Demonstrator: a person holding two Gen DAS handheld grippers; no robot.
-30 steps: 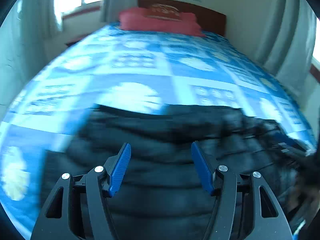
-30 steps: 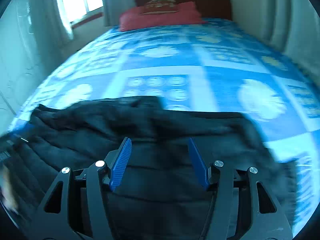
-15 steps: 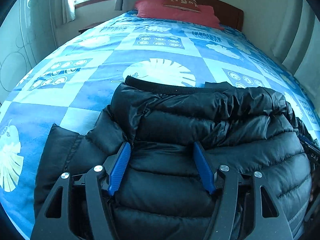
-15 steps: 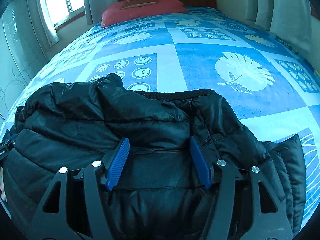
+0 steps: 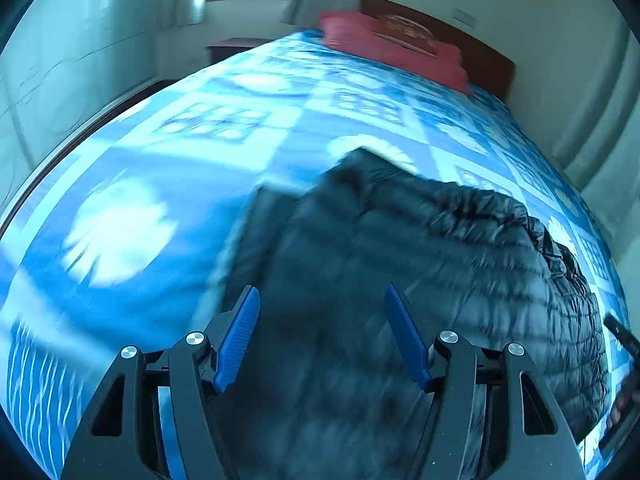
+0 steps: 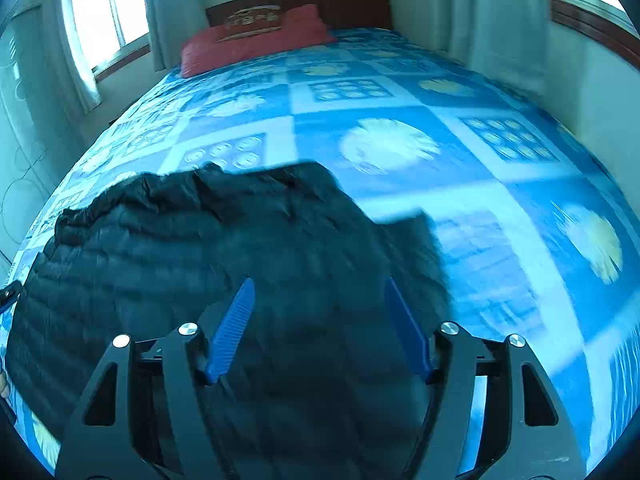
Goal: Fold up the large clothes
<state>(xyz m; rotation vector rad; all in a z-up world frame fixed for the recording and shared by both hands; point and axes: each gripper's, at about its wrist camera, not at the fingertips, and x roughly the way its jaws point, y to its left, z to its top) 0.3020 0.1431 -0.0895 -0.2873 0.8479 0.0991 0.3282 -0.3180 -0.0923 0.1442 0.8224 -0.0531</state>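
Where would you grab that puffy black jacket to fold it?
Probably the flat flap sticking out on the black jacket at its right edge. It lies thin on the bedspread, so the right claw, now open, could slide in from the right.

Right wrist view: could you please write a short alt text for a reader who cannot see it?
A black puffer jacket lies bunched on a bed with a blue patterned bedspread, seen past the right gripper, whose blue-padded jaws stand open above the jacket, gripping nothing. A red pillow rests against the dark wooden headboard, with curtained windows on both sides.
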